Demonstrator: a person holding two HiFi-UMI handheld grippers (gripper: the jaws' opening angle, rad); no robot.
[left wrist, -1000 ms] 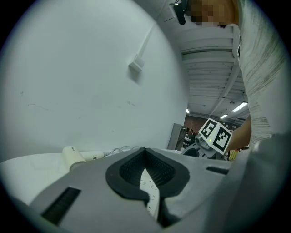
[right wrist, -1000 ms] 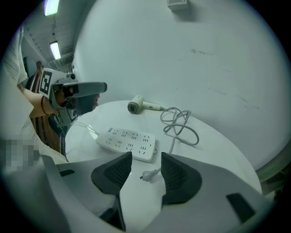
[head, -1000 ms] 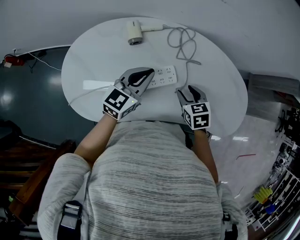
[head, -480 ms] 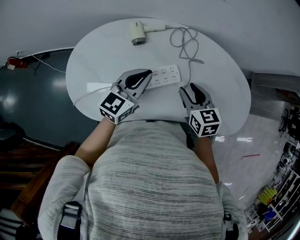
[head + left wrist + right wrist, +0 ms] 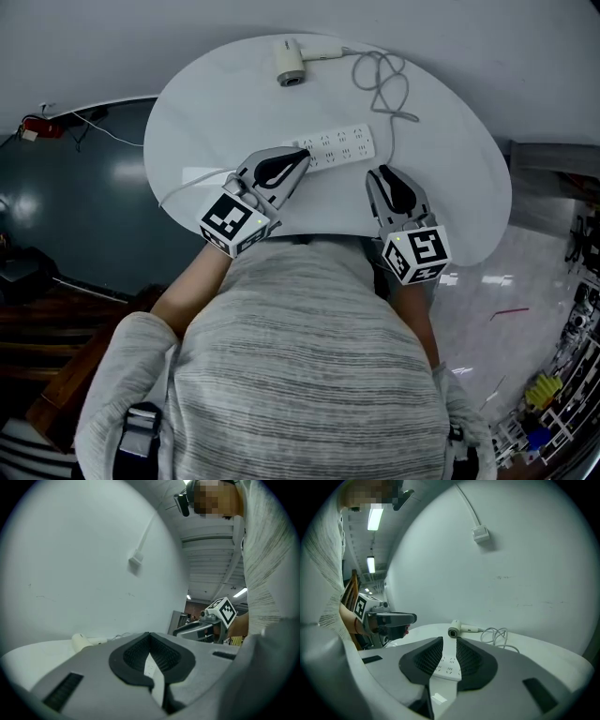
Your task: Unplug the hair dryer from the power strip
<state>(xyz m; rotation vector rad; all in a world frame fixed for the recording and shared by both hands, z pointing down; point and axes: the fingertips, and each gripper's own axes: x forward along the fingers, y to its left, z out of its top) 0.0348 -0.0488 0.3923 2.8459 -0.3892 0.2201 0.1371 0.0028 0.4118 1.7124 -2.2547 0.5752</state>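
A cream hair dryer [image 5: 292,62] lies at the far edge of the white round table [image 5: 216,103]. Its grey cord [image 5: 386,80] loops beside it and runs toward my right gripper [image 5: 382,178], where its end is hidden. The white power strip [image 5: 337,147] lies mid-table. My left gripper [image 5: 302,156] is shut and empty, its tips at the strip's left end. My right gripper hovers off the strip's right end with its jaws closing and nothing between them. In the right gripper view the strip [image 5: 451,667] and dryer [image 5: 454,630] show through the gap between the jaws.
The strip's own white lead [image 5: 187,186] trails off the table's left edge. A pale wall [image 5: 511,564] with a cable box stands behind the table. Dark floor lies to the left, and shelving with clutter [image 5: 553,384] is at the lower right.
My right gripper has risen off the table and tipped up, and its jaws have narrowed. My left gripper has shifted a little and stays shut by the strip's left end.
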